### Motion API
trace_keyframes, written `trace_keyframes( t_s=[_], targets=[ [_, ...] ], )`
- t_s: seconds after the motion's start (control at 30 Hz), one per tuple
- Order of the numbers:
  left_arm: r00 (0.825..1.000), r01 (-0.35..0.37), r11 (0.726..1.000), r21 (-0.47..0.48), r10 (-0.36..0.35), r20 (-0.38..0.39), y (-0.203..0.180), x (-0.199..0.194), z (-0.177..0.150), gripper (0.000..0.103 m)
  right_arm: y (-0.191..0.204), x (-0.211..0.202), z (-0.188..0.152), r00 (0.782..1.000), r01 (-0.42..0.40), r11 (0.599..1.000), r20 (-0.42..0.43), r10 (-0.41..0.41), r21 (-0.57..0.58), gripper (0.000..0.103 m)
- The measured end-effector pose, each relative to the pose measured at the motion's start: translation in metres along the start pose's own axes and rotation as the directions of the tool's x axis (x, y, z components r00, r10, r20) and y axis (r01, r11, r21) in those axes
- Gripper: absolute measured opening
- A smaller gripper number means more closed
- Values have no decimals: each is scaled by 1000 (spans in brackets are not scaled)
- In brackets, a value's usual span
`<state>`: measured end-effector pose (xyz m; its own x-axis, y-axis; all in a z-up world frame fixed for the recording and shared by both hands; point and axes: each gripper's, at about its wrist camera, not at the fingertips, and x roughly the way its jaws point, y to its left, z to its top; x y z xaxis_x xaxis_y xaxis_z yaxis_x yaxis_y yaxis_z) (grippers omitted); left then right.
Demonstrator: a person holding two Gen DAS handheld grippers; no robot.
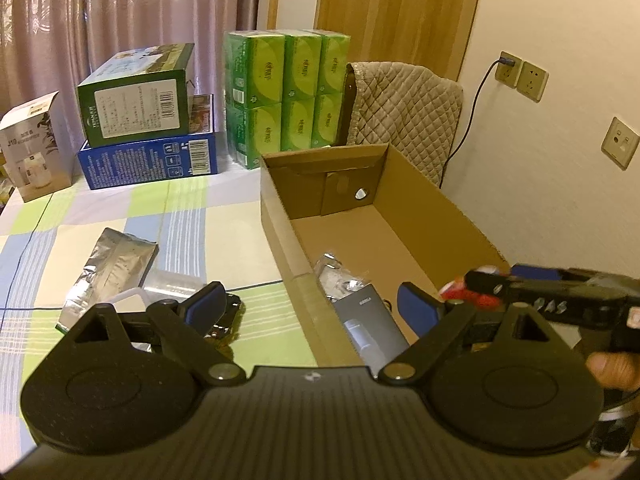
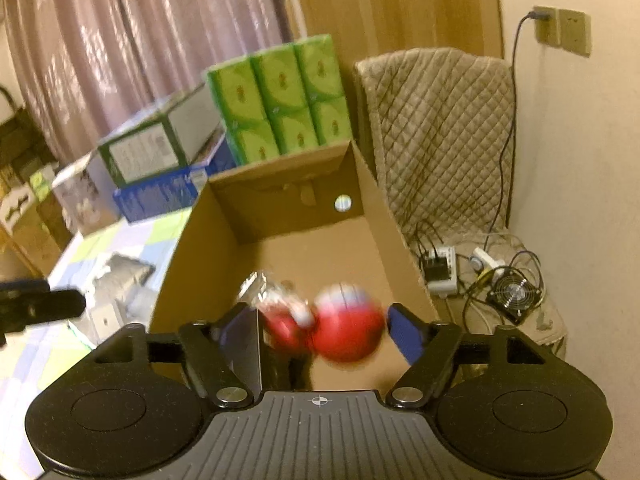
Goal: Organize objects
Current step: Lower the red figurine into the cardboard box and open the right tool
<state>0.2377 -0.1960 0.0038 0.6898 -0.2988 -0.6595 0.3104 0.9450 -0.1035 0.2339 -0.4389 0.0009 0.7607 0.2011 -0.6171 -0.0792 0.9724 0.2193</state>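
Both claws gape wide: left claw (image 1: 316,308) over corrugated cardboard box (image 1: 452,208) edge, right claw (image 2: 320,332) above blurred round red-white ball (image 2: 346,328)

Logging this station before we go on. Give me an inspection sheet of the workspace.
Surface: checked tablecloth, mostly flat.
Job's things: open cardboard box holding a grey box, a clear wrapper and a blurred red ball; foil bag lying on the cloth.
Clutter: stacked green box on blue box, tissue packs.
Tongs: left tongs open and holding nothing; right tongs open, ball between the fingers.
Cables: cord from wall socket; tangle beside a small fan.
Surroundings: curtain, quilted chair.
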Motion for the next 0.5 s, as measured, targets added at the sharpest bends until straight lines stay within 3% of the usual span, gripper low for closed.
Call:
trace_keyframes(
  t_s=[0.27, 0.5],
  targets=[
    [1000, -11, 1000, -14, 11, -5, 10, -15, -13, 91, 11, -27, 4, 1000, -1, 1000, 22, 2, -21, 76],
    [999, -38, 999, -30, 38, -12, 25, -37, -29, 91, 40, -52, -3, 998, -53, 998, 38, 55, -46, 76]
  ],
)
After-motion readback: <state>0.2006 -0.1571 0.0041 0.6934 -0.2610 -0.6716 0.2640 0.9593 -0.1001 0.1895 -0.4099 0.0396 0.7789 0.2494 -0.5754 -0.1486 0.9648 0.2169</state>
